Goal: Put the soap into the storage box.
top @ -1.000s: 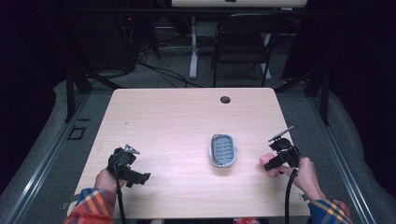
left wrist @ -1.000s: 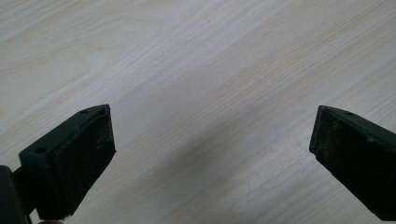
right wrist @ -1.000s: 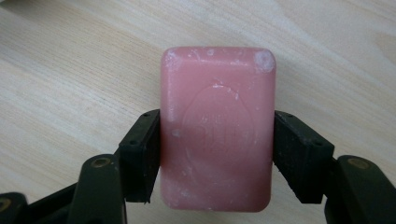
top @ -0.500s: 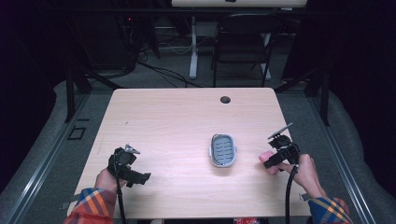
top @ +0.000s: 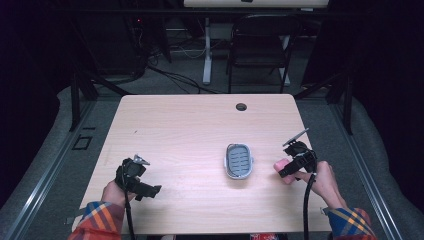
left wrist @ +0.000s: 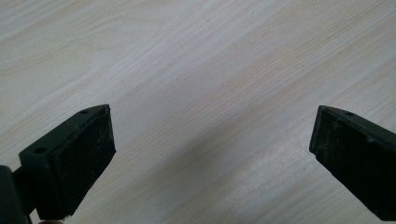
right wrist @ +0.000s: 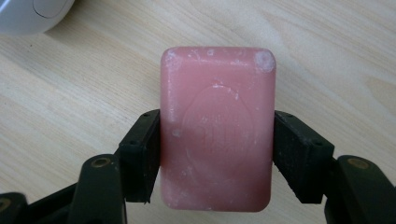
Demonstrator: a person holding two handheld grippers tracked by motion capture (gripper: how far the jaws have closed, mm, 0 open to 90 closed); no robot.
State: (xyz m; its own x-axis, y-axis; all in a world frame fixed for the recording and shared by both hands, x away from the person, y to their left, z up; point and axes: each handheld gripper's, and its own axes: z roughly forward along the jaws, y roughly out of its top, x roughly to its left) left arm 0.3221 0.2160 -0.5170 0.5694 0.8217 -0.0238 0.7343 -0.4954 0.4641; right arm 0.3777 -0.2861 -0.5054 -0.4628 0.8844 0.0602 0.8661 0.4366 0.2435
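A pink bar of soap [right wrist: 217,126] sits between the black pads of my right gripper [right wrist: 217,154], which is shut on its two long sides. In the high view the same soap [top: 281,164] shows as a pink spot at the tip of the right gripper [top: 286,169], near the table's right edge. A grey-and-white soap dish [top: 239,160] lies just left of it, apart from the soap; its white rim [right wrist: 28,18] appears at the top left of the right gripper view. My left gripper [top: 150,190] rests low at the front left, open, with bare wood between its pads [left wrist: 88,149].
The light wooden table [top: 190,130] has a round cable hole [top: 241,106] near its far edge. A dark chair [top: 260,50] and a desk leg stand beyond the table. Dark floor and metal rails run along both sides.
The right gripper with the soap has shifted slightly; the left gripper and the soap dish stay where they were.
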